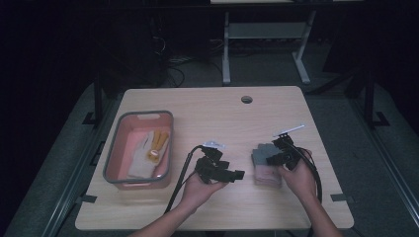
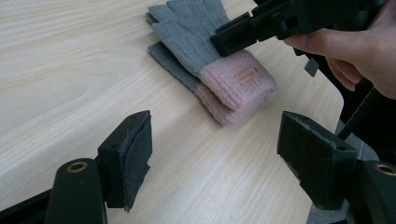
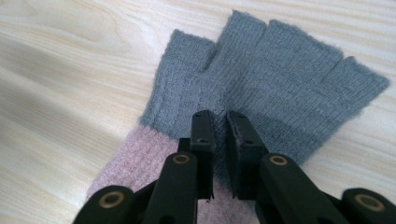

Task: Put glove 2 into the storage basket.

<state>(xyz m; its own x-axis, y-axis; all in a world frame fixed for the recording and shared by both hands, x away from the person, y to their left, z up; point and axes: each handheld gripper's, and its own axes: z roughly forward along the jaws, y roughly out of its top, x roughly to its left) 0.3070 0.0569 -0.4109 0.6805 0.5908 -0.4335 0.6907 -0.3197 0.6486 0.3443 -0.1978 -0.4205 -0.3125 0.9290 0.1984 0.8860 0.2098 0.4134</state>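
Observation:
A pair of fingerless knit gloves (image 1: 264, 165), grey with pink cuffs, lies stacked flat on the wooden table (image 1: 207, 113); the top one carries a small tag (image 2: 246, 75). My right gripper (image 3: 218, 122) hovers over the grey palm of the top glove (image 3: 280, 84), tips at the knit. Its jaws stand a narrow slit apart with no fold pinched between them. It also shows from the side as the right gripper (image 2: 225, 41) in the left gripper view. My left gripper (image 2: 215, 156) is held left of the gloves, wide open and empty, pointing toward them.
A pink bin with a grey rim (image 1: 112, 148) stands at the table's left, holding white and yellow gloves (image 1: 148, 150). A cable hole (image 1: 246, 99) sits near the far edge. The table's right edge (image 2: 336, 93) runs close behind the gloves.

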